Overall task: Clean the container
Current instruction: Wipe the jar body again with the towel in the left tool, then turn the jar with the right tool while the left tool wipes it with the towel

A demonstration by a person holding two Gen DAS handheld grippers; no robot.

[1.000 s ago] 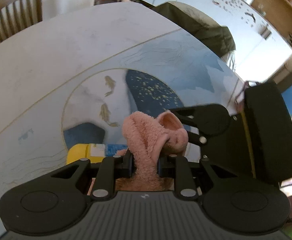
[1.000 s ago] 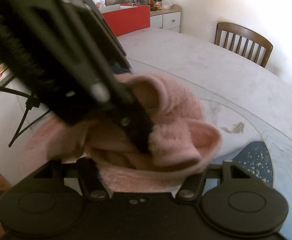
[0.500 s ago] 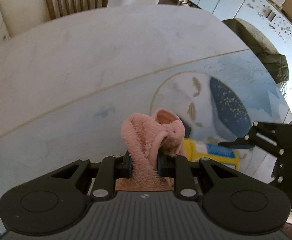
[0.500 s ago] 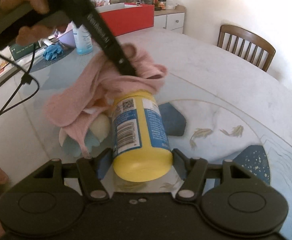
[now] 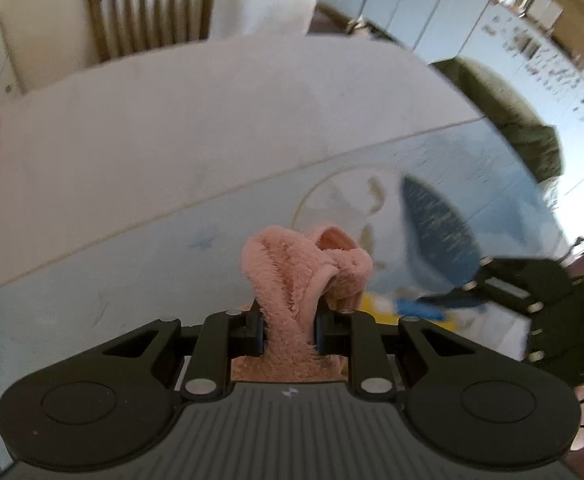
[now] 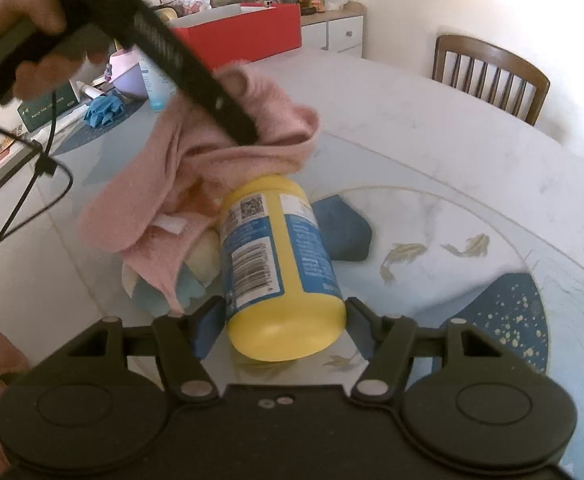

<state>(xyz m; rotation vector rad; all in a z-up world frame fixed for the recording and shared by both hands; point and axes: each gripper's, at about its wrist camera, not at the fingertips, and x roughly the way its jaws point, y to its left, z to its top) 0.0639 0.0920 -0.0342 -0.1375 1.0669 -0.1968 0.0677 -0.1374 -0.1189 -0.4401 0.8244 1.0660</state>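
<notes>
A yellow container (image 6: pixel 280 264) with a blue label lies on its side over the table, its base toward the right wrist camera. My right gripper (image 6: pixel 282 322) is shut on it near the base. A fluffy pink cloth (image 6: pixel 212 168) drapes over the container's far end and hangs down its left side. My left gripper (image 6: pixel 248 132) reaches in from the upper left, held by a person's hand (image 6: pixel 24 12). In the left wrist view my left gripper (image 5: pixel 288 322) is shut on the pink cloth (image 5: pixel 300 272). A yellow sliver of the container (image 5: pixel 374 304) shows behind the cloth, with the right gripper (image 5: pixel 524 292) at the right.
The table (image 6: pixel 432 148) has a patterned blue and white top. At its far left stand a red box (image 6: pixel 244 32), a purple bowl (image 6: pixel 126 72), a clear bottle (image 6: pixel 154 88) and blue gloves (image 6: pixel 102 110). A black cable (image 6: pixel 36 184) hangs left. A wooden chair (image 6: pixel 488 76) stands behind.
The left gripper pulled the pink cloth off the container's body toward its far end, baring the yellow container in the right gripper. The left wrist view swung left across the table.
</notes>
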